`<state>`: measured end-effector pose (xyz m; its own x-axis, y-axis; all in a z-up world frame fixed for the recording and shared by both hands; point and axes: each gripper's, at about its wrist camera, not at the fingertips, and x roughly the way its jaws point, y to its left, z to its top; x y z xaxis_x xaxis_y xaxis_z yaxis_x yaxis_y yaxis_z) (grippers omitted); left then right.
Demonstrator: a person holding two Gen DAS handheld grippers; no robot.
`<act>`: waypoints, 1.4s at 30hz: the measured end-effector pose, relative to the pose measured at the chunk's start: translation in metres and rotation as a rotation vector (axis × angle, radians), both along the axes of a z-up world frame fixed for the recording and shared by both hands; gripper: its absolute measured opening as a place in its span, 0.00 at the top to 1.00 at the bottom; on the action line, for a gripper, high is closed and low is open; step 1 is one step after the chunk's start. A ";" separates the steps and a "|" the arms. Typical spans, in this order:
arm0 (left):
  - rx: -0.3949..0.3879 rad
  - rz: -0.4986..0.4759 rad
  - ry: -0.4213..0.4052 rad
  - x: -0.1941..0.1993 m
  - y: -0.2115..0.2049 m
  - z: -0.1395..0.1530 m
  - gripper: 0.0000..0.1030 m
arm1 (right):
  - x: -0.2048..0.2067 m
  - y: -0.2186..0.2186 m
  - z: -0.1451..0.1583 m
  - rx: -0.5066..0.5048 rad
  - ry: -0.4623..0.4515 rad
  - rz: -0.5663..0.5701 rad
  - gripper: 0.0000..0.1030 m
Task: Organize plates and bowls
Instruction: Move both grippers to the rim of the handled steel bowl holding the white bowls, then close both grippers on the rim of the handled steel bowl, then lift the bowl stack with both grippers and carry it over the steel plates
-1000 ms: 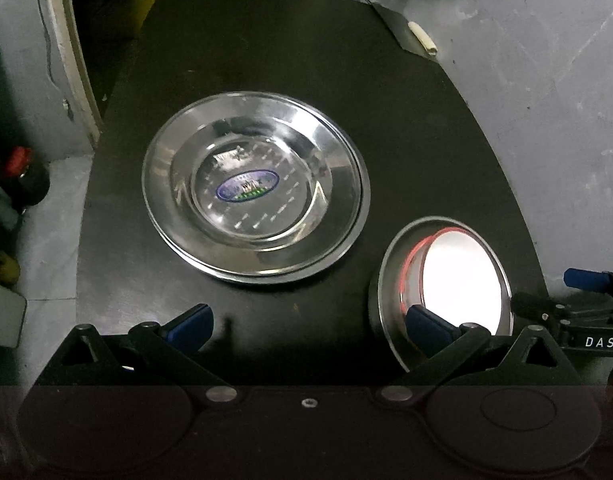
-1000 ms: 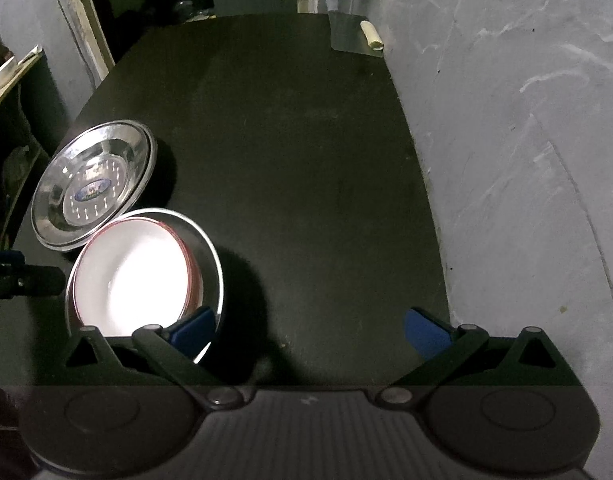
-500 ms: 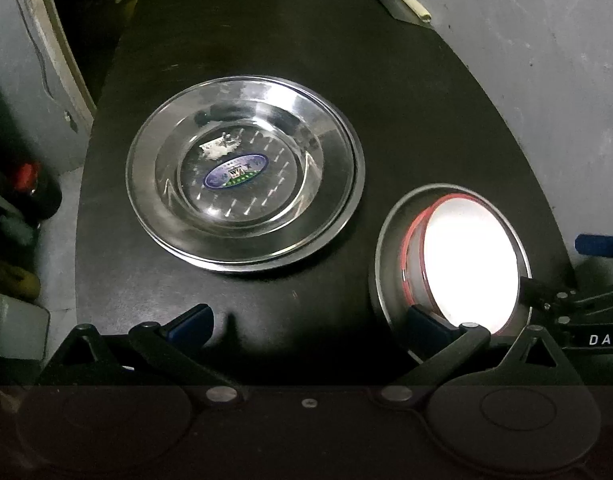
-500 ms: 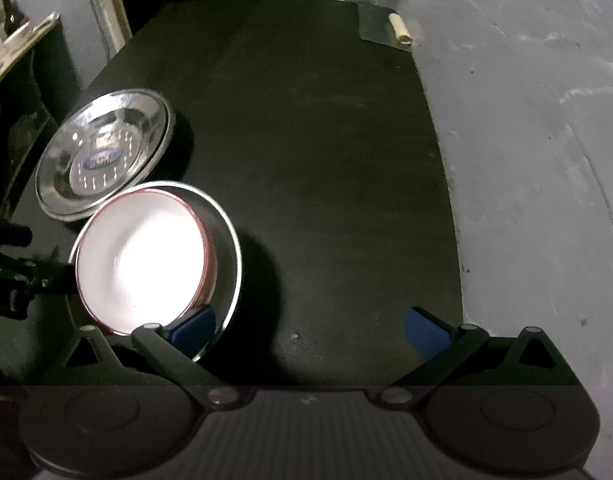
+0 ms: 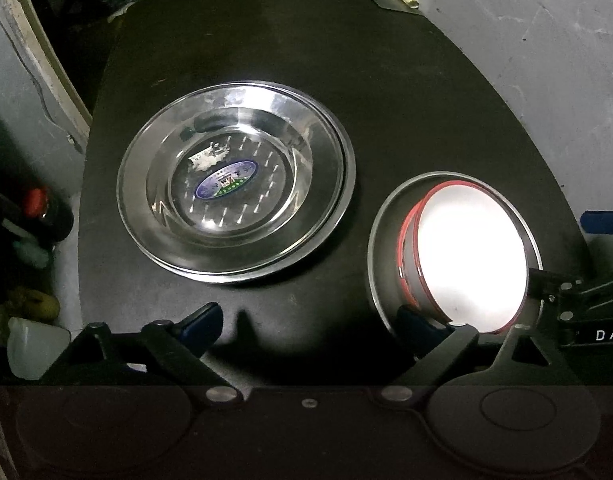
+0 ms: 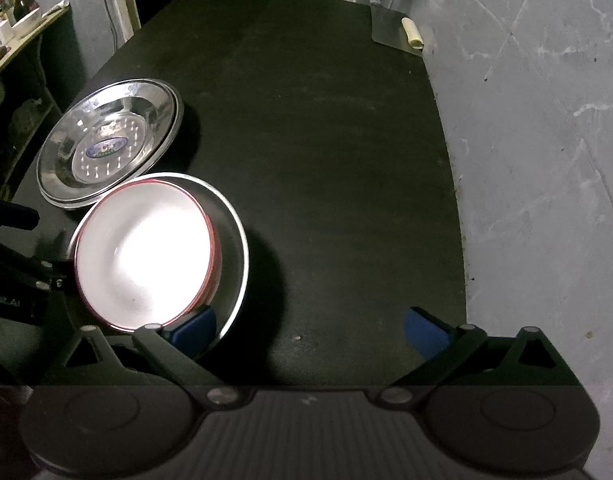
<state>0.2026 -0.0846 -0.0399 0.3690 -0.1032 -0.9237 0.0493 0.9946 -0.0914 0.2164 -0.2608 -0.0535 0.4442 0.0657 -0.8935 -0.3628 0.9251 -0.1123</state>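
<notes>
My left gripper (image 5: 306,320) hangs over the near edge of the black table (image 5: 386,100), jaws wide but closing with only bare tabletop between them, its right finger just in front of the steel bowl (image 5: 382,240) at the near right. My right gripper (image 6: 306,326) is likewise spread and closing on nothing, its left finger close against that bowl's near rim. The white, red-rimmed bowl (image 6: 142,252) sits nested in the steel bowl, and the stacked steel plates (image 5: 234,180) lie just beside them, to the far left.
</notes>
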 end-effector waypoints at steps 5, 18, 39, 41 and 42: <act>-0.017 -0.020 -0.010 0.000 0.000 0.003 0.22 | -0.002 0.001 0.004 0.038 0.009 0.030 0.22; -0.280 -0.010 0.001 0.004 0.012 0.000 0.84 | -0.001 0.007 0.002 0.165 0.088 0.115 0.73; -0.358 0.018 0.014 0.007 0.021 -0.008 0.88 | 0.002 0.005 0.000 0.253 0.146 0.072 0.75; -0.359 0.011 0.004 0.007 0.022 -0.004 0.88 | 0.002 0.004 0.003 0.264 0.143 0.063 0.75; -0.359 0.008 0.001 0.007 0.023 -0.002 0.88 | 0.002 0.004 0.004 0.268 0.143 0.058 0.75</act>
<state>0.2098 -0.0612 -0.0417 0.3697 -0.4187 -0.8295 0.0415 0.8993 -0.4354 0.2180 -0.2563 -0.0492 0.3036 0.3289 -0.8943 -0.4106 0.8921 0.1887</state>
